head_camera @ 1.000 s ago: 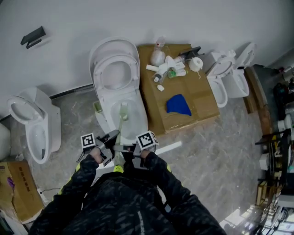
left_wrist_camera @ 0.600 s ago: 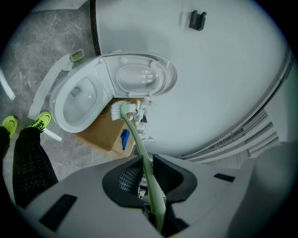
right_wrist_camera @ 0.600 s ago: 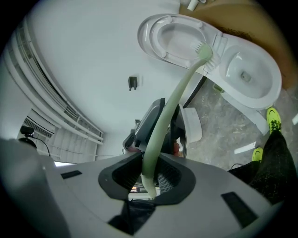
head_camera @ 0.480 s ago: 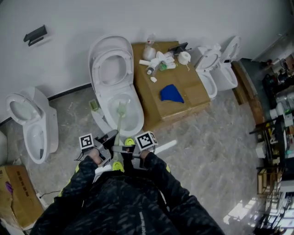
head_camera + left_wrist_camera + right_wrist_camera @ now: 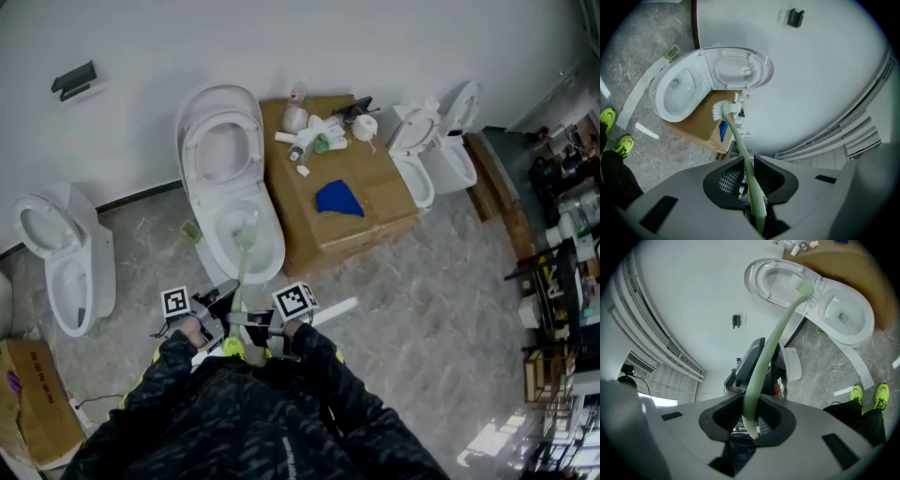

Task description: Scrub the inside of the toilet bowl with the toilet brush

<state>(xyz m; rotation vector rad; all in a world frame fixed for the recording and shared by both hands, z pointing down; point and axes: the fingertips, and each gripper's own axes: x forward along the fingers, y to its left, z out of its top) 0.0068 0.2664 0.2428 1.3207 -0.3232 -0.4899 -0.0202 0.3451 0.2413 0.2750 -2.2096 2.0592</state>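
Observation:
A white toilet (image 5: 201, 202) stands against the wall with its lid up. The pale green toilet brush (image 5: 241, 267) reaches from my grippers into the bowl (image 5: 264, 255), and its white bristle head (image 5: 248, 228) sits inside. My left gripper (image 5: 225, 300) and right gripper (image 5: 255, 322) meet at the near end of the handle, both shut on it. In the left gripper view the handle (image 5: 743, 150) runs out between the jaws of the left gripper (image 5: 746, 164) towards the bristles (image 5: 721, 109). In the right gripper view the right gripper (image 5: 752, 404) clamps the handle (image 5: 768, 350).
A flat cardboard box (image 5: 375, 211) right of the toilet carries bottles, a paper roll and a blue cloth (image 5: 337, 199). More toilets stand at the left (image 5: 58, 253) and right (image 5: 422, 150). A white stick (image 5: 336, 309) lies on the floor. Shelving (image 5: 562, 281) fills the far right.
The head view has drifted, so the toilet and box sit a little further left and up. Both grippers keep their hold on the handle, and the bristle head stays in the bowl.

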